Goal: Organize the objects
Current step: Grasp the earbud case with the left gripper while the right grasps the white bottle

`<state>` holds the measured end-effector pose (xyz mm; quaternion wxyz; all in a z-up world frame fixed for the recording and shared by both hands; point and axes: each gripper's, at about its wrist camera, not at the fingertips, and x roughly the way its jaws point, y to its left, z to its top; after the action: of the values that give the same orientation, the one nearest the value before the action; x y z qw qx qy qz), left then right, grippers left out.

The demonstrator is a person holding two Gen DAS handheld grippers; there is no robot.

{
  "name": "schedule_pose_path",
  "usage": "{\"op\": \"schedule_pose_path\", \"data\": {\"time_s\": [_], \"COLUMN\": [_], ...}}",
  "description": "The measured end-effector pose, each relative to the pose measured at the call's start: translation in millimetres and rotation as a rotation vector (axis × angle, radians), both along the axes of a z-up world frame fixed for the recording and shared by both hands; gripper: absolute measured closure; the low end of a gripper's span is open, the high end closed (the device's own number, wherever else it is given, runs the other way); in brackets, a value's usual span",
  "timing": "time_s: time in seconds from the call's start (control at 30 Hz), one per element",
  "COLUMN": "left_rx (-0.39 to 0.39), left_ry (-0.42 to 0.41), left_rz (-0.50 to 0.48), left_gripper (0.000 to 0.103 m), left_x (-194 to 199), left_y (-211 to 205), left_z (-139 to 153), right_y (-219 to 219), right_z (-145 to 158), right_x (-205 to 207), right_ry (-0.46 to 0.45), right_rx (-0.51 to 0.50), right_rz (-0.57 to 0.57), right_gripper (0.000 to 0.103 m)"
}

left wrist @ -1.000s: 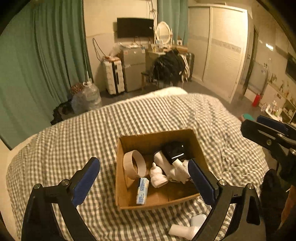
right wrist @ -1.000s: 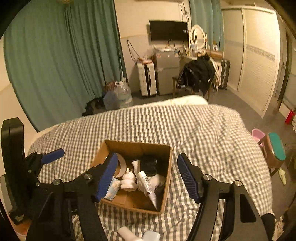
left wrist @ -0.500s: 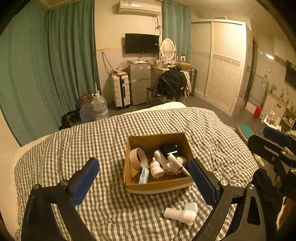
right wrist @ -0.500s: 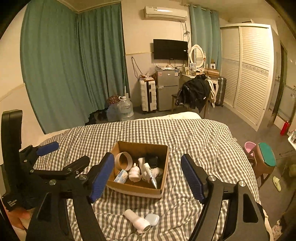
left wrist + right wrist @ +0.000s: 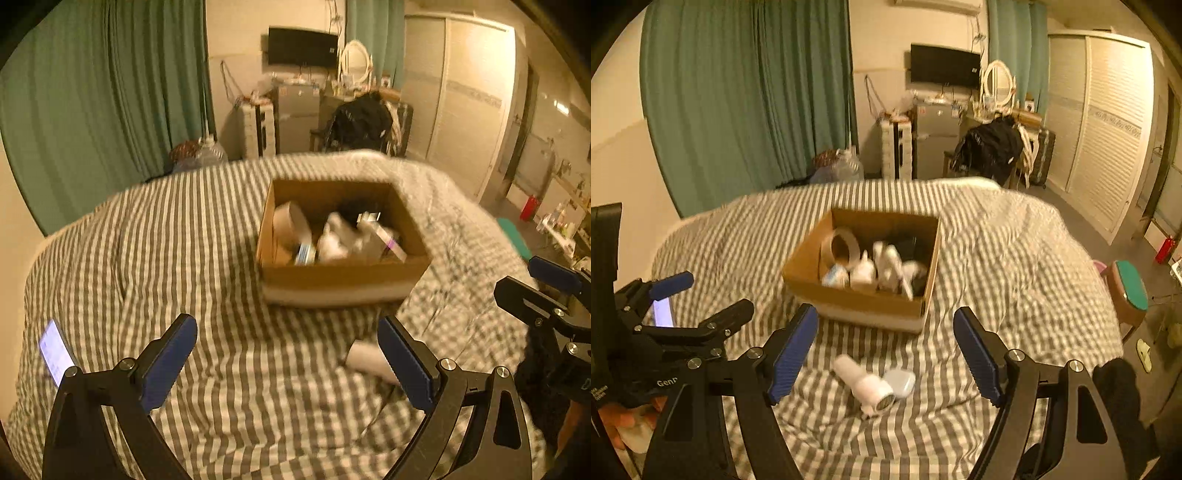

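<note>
Both my grippers hover over a bed (image 5: 1015, 258) spread with a grey-and-white checked cover in a dim, warm-lit bedroom. My right gripper (image 5: 886, 349) has its blue-padded jaws spread wide with nothing between them. Just below and ahead of its fingertips, a white cylindrical device (image 5: 864, 384) lies on the cover, touching a small pale translucent case (image 5: 900, 382) on its right. Further ahead of that gripper sits an open cardboard box (image 5: 849, 295), holding a roll of tape (image 5: 844, 245), white bottles and a dark item, all blurred.

My left gripper (image 5: 288, 358) is likewise wide apart and empty. From its view the white device (image 5: 364, 360) lies just inside its right finger, partly hidden by it, with the box (image 5: 340, 275) beyond. A lit phone (image 5: 55, 352) rests on the cover off to that gripper's left. The right gripper (image 5: 546, 291) shows at the far right edge.
</note>
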<state>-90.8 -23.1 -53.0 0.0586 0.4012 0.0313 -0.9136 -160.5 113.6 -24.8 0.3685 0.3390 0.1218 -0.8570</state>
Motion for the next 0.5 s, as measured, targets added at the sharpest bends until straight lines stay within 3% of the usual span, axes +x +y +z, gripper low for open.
{"op": "schedule_pose_path", "data": {"time_s": [0.2,0.5], "left_rx": [-0.006,0.027], "left_ry": [-0.110,-0.241], "left_rz": [0.011,0.037], "left_gripper": [0.002,0.002], "left_x": [-1,-16], "left_y": [-4,-13], "left_z": [-57,-107], "right_y": [-17,-45], "right_z": [-63,-140], "right_x": [-2,-20], "right_ry": [-0.068,-0.211], "right_rx": [0.097,0.227], "right_rz": [0.031,0.062], "right_gripper": [0.027,0.027]}}
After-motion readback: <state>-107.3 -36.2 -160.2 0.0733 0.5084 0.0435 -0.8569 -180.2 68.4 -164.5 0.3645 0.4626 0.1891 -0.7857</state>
